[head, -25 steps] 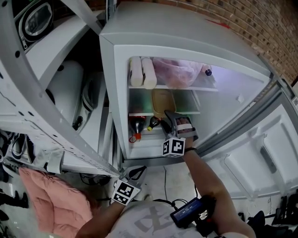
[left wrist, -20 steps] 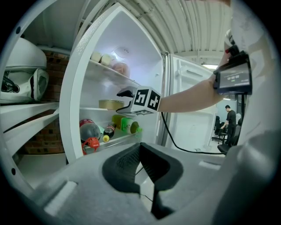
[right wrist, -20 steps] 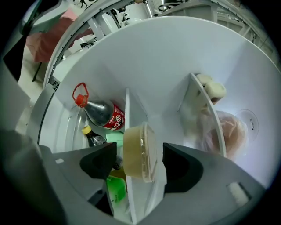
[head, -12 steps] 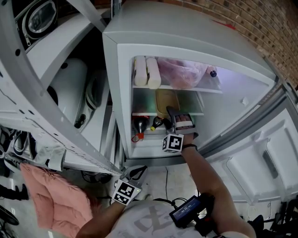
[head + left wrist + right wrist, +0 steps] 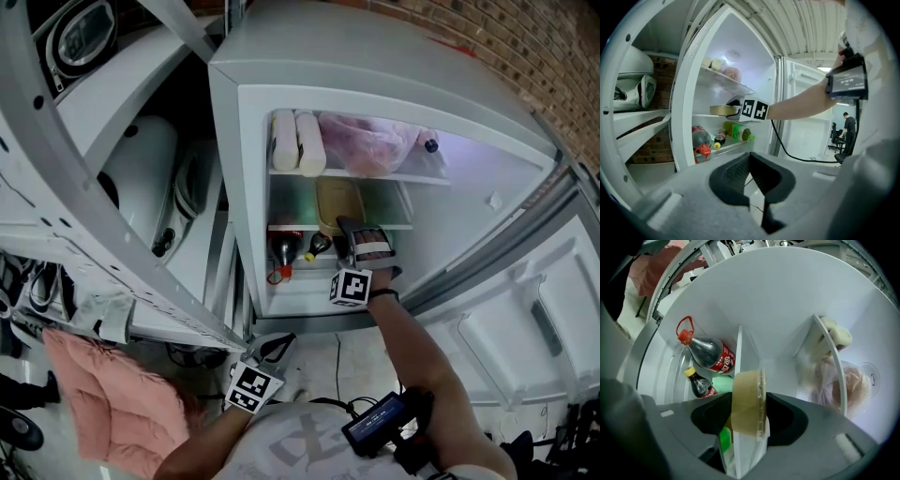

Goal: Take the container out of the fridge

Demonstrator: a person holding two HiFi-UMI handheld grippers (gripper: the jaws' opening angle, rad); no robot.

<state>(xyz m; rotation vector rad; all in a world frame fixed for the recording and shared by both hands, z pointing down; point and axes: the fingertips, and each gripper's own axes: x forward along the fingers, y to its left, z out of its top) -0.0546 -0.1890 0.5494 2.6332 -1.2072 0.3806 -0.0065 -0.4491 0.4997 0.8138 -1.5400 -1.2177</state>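
Container [image 5: 339,200]: on the fridge's [image 5: 246,169] middle shelf [image 5: 382,212], not lifted, straddled edge-on by the right gripper [image 5: 362,242]. Versus a second ago: right gripper in about the same spot at the shelf edge, jaws spread wider, now closing around the container's near end. No firm clamp visible yet; pads look just shy of its sides. Reads as reach done, grasp in progress, extraction not started. Left gripper [image 5: 270,349]: low outside the fridge, as before, tips together, nothing held. Next, probably: finish the squeeze, lift clear of the shelf lip, pull straight back. Worth watching: bottles [image 5: 281,249] lying below and bag [image 5: 361,150] on the shelf above. Tight quarters.
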